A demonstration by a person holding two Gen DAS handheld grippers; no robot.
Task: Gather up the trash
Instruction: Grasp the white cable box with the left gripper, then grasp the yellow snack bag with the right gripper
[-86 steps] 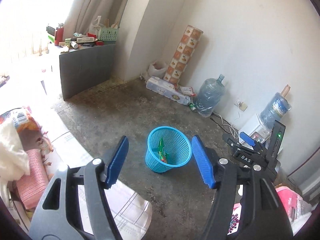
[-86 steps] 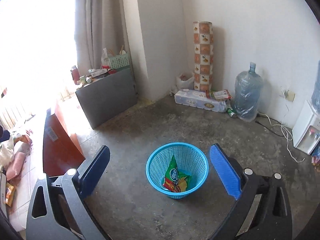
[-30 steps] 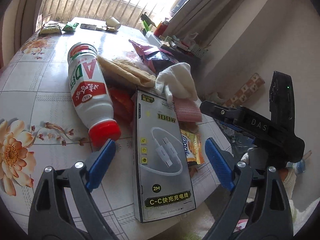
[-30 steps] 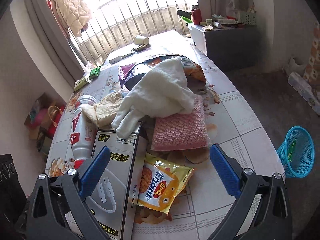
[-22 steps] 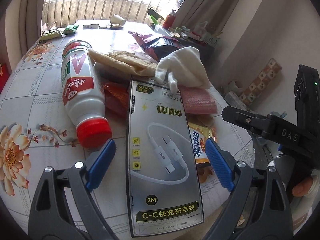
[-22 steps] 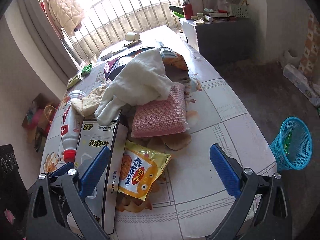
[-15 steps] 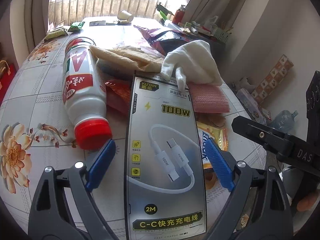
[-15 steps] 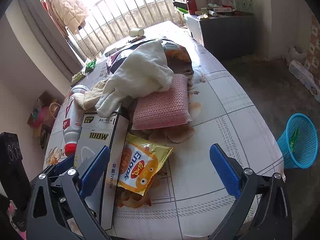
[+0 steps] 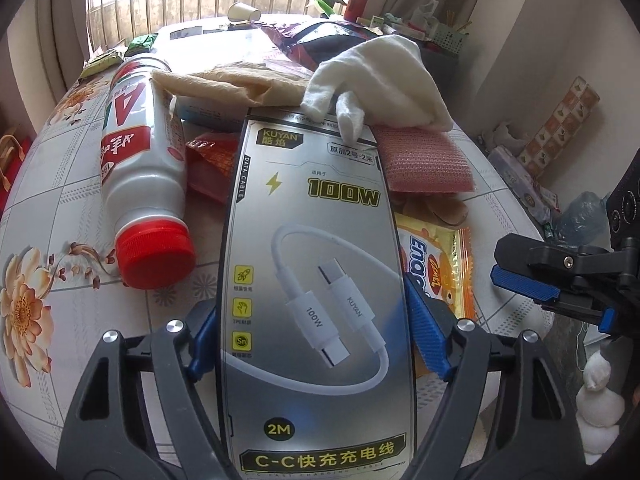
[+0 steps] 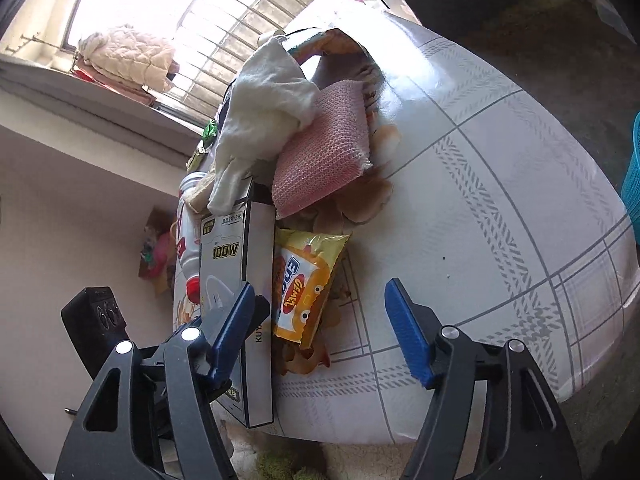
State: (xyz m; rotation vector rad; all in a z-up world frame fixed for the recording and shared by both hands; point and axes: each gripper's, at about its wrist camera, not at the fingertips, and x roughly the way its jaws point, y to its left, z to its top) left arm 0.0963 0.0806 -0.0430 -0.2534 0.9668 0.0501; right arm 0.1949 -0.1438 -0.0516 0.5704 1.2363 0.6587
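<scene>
cable box [image 9: 312, 280] between left gripper [image 9: 312, 344] pads

Close wrist views, shared cable box [image 9: 312, 272]

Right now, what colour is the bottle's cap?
Red; the cap shows best in the left wrist view.

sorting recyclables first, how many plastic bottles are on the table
1: a white bottle with a red cap lying on its side left of the cable box. More could hide under the cloths and wrappers.
</scene>
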